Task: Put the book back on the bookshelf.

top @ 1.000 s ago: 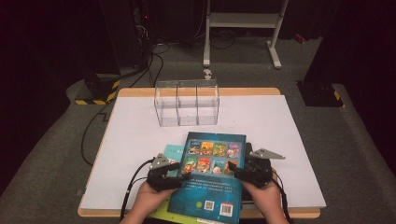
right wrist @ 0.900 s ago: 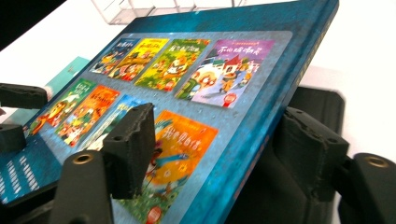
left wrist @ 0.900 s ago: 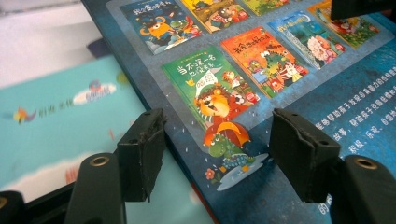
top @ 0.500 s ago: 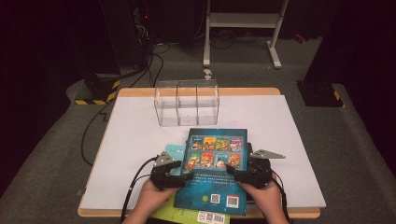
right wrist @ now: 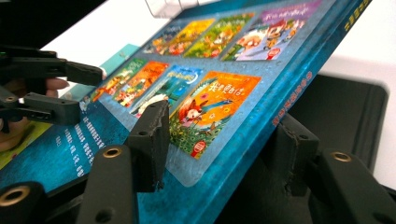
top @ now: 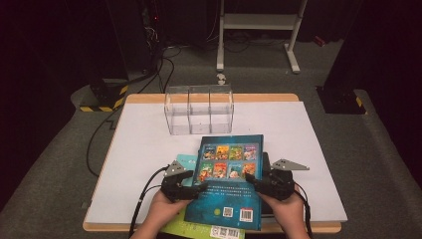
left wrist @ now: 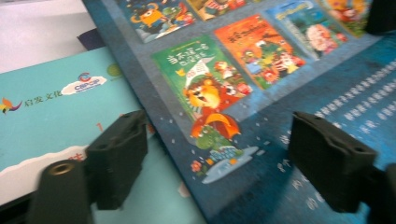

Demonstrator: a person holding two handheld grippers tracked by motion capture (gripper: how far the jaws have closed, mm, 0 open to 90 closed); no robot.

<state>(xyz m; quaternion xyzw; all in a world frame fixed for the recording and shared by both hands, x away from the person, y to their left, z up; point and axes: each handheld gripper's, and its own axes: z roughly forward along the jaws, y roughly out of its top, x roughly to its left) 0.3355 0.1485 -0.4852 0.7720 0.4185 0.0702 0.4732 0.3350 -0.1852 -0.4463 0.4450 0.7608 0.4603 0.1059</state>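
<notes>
A dark teal book [top: 231, 169], back cover up with small pictures, lies at the table's near edge on top of a light teal book [top: 186, 162]. My left gripper [top: 194, 186] is at its left edge. In the left gripper view its jaws have just been opening and stand wide around that edge [left wrist: 261, 93], one over the light teal book [left wrist: 51, 107], neither pressing. My right gripper [top: 254, 183] has just been closing on the right edge. One jaw rests on the cover [right wrist: 210, 93], the other is under the raised, tilted edge.
A clear three-compartment box [top: 199, 109] stands just beyond the book on the white tabletop [top: 149, 149]. A black flat thing [right wrist: 350, 107] lies under the book's right side. Cables trail off the table's left edge, and a white stand is on the floor behind.
The dark teal book has slid a little away from the person, toward the clear box, and covers more of the light teal book. Both hands have stayed at its sides.
</notes>
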